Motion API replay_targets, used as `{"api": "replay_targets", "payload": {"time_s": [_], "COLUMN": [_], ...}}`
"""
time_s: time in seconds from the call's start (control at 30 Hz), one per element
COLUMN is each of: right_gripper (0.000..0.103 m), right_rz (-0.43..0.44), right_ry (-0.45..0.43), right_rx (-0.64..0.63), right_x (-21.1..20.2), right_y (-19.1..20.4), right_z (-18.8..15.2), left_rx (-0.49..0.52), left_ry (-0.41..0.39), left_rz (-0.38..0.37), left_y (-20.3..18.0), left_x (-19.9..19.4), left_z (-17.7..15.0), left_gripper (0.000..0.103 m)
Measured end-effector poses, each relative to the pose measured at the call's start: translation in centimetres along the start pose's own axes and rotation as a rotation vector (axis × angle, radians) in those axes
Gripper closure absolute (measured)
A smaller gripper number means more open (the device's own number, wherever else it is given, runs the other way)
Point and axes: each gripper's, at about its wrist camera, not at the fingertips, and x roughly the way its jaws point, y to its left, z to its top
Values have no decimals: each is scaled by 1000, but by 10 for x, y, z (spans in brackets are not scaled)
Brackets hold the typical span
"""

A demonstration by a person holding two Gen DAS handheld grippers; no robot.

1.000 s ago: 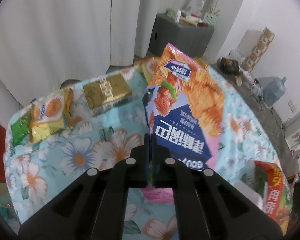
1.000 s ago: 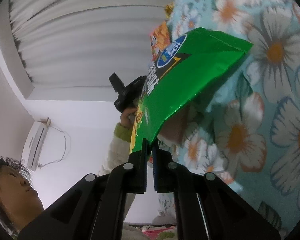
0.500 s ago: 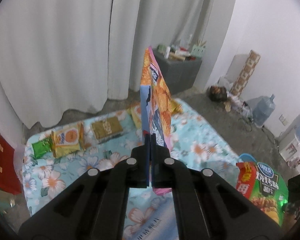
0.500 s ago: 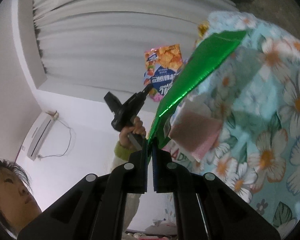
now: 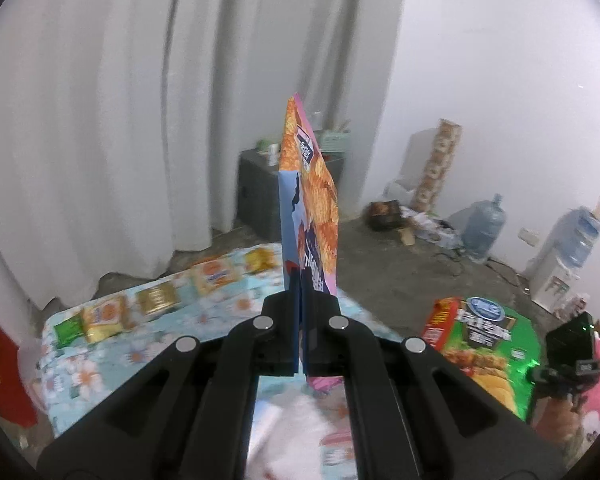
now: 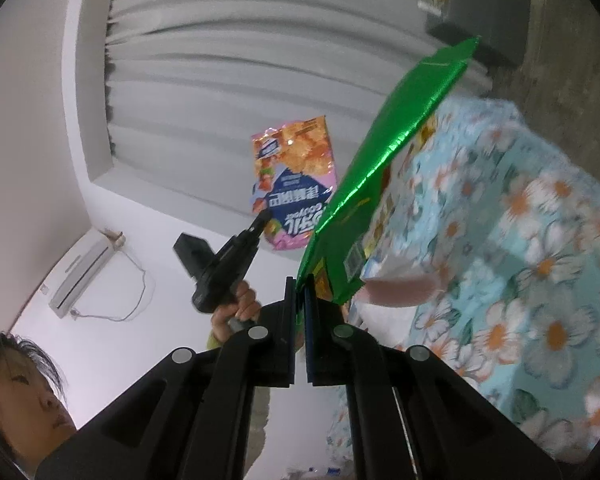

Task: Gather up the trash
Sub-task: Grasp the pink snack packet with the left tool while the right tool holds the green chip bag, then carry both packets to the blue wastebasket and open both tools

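The left hand-held gripper (image 5: 301, 320) is clamped on an orange-and-pink chip bag (image 5: 310, 216) held edge-on above the floral-clothed desk (image 5: 100, 364). The right hand-held gripper (image 6: 299, 320) pinches a green snack bag (image 6: 384, 160) (lifted clear). Small packets (image 5: 156, 298) line the desk's far edge.

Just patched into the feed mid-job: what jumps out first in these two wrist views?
Two big snack bags held up in the air: the left gripper is shut on an orange-and-pink chip bag standing edge-on before the white curtains, and the right gripper is shut on a shiny green chip bag. Below, the blue floral cloth carries a row of small wrappers along its far edge.
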Motion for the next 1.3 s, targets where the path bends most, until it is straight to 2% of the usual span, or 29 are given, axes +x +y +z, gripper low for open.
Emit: {"api": "replay_targets", "payload": {"time_s": [0.27,0.43,0.57,0.73,0.9,1.07,1.2,1.3], "right_gripper": [99,99,99,99,99,99,99,98], "right_rz": [-54,-96,-136,-223,-390,-481,-516,-538], "right_ry": [-158,-262,-337,-412,-466,-515,-541,-552], "right_rx": [-15,-1,20,65,107,182,242,275], "right_x": [-83,-135,-169,-198,-222,-248,-266,-270], "right_y": [-3,-12,-24,-53,-92,-139,-183,-213], "right_z": [6,11,14,23,34,46,59,69], "left_rx": [80,120,163,247,378,557,607,580], "left_ry": [26,74,120,173,215,272,358,420], "left_rz": [-164,-275,-323,-340,-324,-264,-268,-287], "left_y": [-100,-165,-207,-265,-328,-404,-450,-474], "left_x": [26,65,99,140,187,253,312,349], "left_z": [-1,-10,-24,-50,-77,-115,-146,-165], "left_gripper": [103,103,103,103,103,103,103,101]}}
